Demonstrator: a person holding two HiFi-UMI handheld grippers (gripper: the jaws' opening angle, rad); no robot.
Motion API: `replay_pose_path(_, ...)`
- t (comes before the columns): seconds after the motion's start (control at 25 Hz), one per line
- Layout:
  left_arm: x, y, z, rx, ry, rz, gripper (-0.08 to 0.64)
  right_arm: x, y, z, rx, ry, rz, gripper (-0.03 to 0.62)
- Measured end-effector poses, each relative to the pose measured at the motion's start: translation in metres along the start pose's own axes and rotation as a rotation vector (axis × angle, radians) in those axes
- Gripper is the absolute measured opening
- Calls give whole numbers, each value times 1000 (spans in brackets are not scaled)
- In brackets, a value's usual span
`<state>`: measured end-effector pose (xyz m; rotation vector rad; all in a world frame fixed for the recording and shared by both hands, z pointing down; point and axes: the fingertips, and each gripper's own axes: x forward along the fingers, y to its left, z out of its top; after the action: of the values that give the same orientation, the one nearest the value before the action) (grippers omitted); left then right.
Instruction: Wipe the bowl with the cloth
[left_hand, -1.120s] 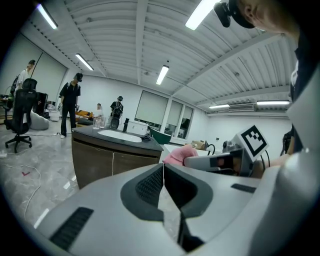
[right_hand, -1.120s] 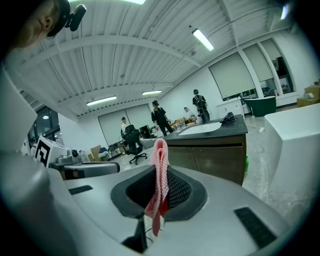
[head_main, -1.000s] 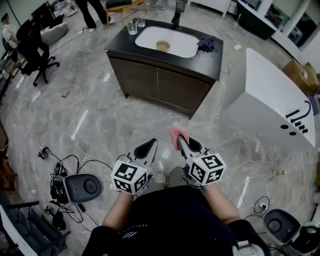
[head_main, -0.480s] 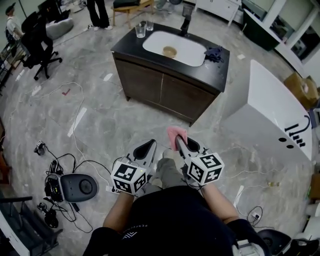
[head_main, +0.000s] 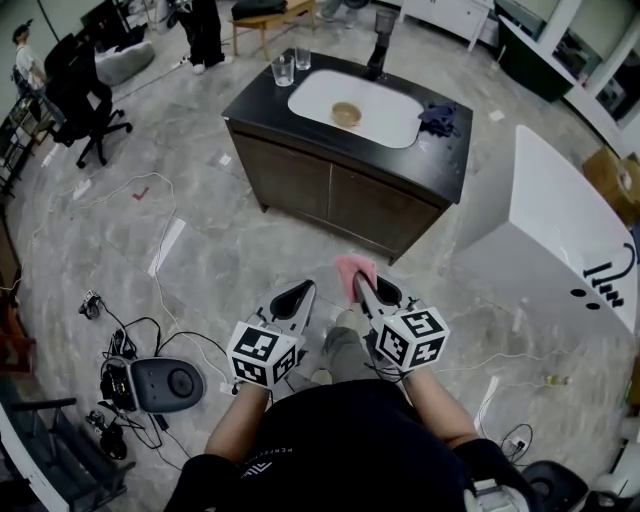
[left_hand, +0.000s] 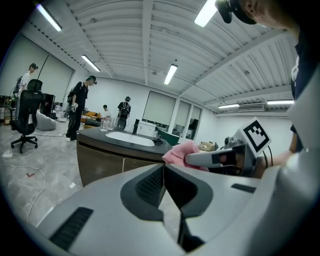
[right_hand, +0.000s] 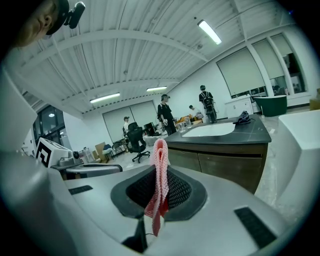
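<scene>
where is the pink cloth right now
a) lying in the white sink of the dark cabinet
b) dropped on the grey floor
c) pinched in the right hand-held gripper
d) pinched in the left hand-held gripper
C: in the right gripper view the pink knitted cloth stands clamped between the closed jaws of the right hand-held gripper, while the left hand-held gripper is shut with nothing between its jaws.

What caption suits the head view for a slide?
Right gripper clamps a pink cloth, left gripper shut and empty; the bowl sits in the sink ahead.
</scene>
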<state>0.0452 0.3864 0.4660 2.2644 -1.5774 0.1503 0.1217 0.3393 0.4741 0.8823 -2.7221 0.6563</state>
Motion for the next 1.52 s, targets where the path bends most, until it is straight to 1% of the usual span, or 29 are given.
replay_pose_path(0.12,18,9,8,-3,7,2,12,13,-15,8,14,5,1,49)
replay_pose_path(0.48,69,28,35,1,26,7,12,45,-53,40,12,19,19,49)
replay_pose_path(0.72,102,39,53,9,31,14,12,65,-80,67,3,1,26,49)
replay_pose_path(1.12,152,54,68,37,33,18,12,89,-120,92,-13,-27,40,49)
replay_pose_path(1.28,167,55,75,50,37,0,12,90,-132,97,-6,-36,34,49)
replay_pose_path(1.52,187,54,80,59,43,-35,12,89,-146,98,0,-23,21,49)
